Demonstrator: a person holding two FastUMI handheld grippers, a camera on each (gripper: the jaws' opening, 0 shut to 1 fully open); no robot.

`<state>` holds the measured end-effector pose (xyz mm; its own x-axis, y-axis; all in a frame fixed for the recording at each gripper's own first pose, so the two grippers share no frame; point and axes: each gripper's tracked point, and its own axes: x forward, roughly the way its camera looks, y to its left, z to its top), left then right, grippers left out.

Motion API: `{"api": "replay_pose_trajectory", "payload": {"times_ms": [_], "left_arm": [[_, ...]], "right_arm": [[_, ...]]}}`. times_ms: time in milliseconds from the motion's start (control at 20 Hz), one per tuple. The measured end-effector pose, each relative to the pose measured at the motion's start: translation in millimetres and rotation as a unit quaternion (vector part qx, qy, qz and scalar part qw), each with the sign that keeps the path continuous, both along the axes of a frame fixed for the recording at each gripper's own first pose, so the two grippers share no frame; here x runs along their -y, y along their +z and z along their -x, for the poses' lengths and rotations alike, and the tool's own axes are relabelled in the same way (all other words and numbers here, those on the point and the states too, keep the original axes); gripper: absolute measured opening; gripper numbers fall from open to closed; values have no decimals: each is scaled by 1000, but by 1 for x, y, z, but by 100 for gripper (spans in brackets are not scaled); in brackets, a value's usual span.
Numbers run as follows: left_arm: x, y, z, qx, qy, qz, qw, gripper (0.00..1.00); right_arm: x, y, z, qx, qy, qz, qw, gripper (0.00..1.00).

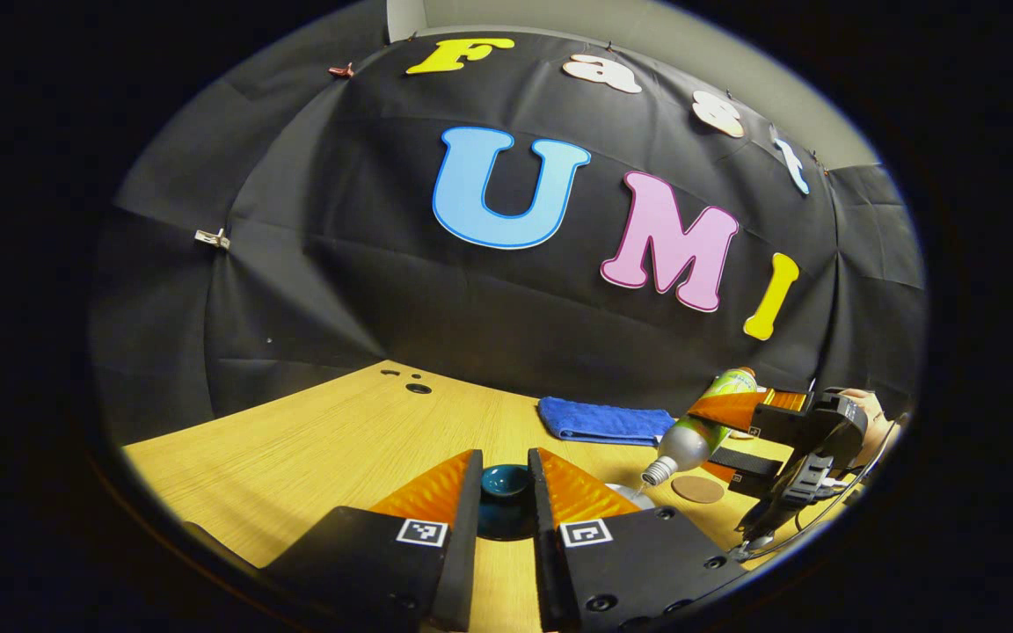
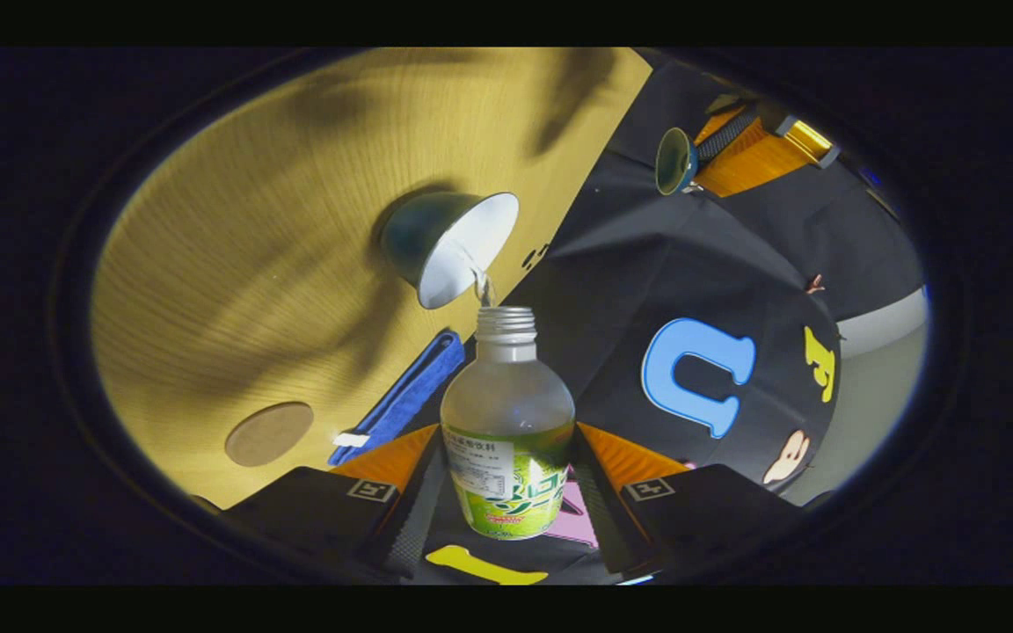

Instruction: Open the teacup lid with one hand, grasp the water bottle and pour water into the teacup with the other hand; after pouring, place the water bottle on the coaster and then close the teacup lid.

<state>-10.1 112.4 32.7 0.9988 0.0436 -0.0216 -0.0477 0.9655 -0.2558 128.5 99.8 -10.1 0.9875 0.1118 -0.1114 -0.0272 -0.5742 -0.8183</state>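
Green-labelled water bottle, print unreadable

Between the right jaws, the uncapped water bottle tilts, trickling into the open white-lined teacup; the left jaws pinch the teal lid.

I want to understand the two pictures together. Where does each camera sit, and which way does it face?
Left gripper view: rides the left gripper, level over the table, facing the booth wall; its fingers grip the teacup lid.
Right gripper view: rides the right gripper, rolled over, looking along the water bottle pouring into the teacup.
Shared: bottle, coaster, blue towel, lid.
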Motion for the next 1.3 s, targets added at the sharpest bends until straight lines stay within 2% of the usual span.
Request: {"api": "replay_pose_trajectory", "payload": {"times_ms": [150,200,250,400,450,500,550,600,850,1000,1050,1150,1250,1300], "left_arm": [[0,-1,-1,-1,-1,1,1000,32],[0,-1,-1,-1,-1,1,1000,32],[-1,-1,-1,-1,0,0,1000,33],[-2,1,1,1,1,1,1000,32],[-2,1,1,1,0,2,1000,32],[-2,1,1,1,0,3,1000,32],[-2,0,0,1,1,3,1000,35],[-3,1,0,1,1,3,1000,32],[-3,2,1,3,1,3,1000,32],[-4,3,1,4,3,3,1000,32],[-4,3,2,4,3,3,1000,32],[-4,3,3,4,2,4,1000,32],[-5,4,2,5,3,6,1000,32],[-5,4,2,6,4,6,1000,32]], "right_arm": [[-2,5,-1,10,10,27,1000,78],[-2,7,-3,13,13,35,999,82],[-3,9,-2,16,18,44,999,78],[-8,18,-5,36,35,81,995,78],[-10,21,-4,41,43,94,994,75],[-14,25,-4,47,49,105,992,78],[-16,28,-3,53,55,114,991,78],[-17,32,-4,58,59,120,989,78],[-22,44,-4,82,73,142,984,78],[-25,44,-3,84,76,145,983,78],[-25,44,-3,85,77,147,982,82],[-23,43,-1,81,71,140,984,78],[-17,34,-3,59,48,89,993,78],[-10,23,-1,35,28,36,998,79]]}}
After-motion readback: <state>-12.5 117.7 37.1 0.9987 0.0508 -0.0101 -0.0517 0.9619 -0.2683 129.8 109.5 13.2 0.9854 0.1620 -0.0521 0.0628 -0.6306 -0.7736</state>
